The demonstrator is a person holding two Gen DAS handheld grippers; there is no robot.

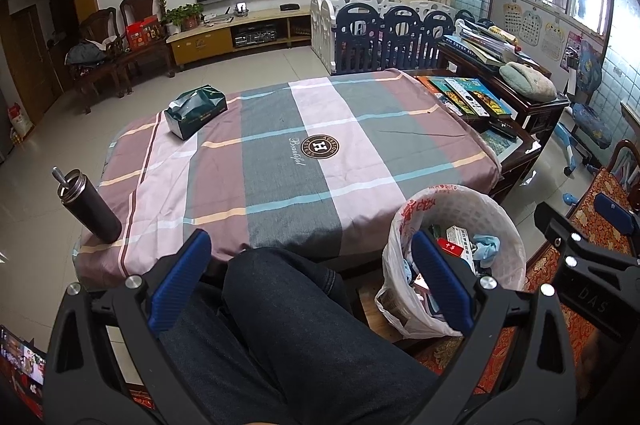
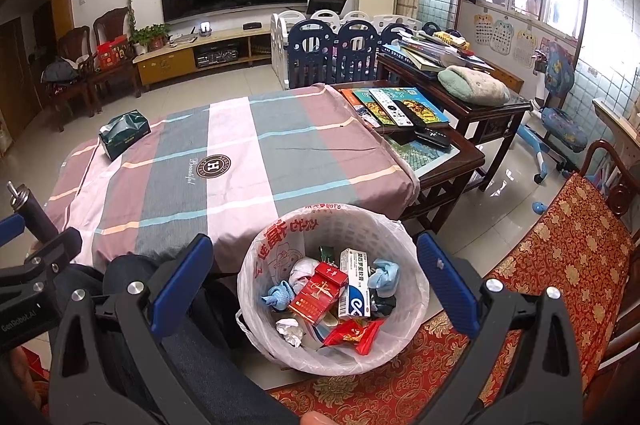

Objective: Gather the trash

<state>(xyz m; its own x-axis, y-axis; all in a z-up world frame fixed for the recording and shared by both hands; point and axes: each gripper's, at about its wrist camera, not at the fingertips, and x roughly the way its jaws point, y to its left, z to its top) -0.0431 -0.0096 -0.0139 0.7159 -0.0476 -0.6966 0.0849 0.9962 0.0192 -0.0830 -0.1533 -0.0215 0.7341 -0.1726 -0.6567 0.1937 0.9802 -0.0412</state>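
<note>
A white trash basket lined with a plastic bag stands on the floor by the table's near right corner; it also shows in the left wrist view. It holds a red cigarette pack, a white medicine box, crumpled tissues and wrappers. My right gripper is open and empty, directly above the basket. My left gripper is open and empty above the person's knee, left of the basket.
The table carries a striped cloth, a green tissue pack at the far left and a dark flask at the near left corner. Books and remotes lie on the right. A red patterned seat stands beside the basket.
</note>
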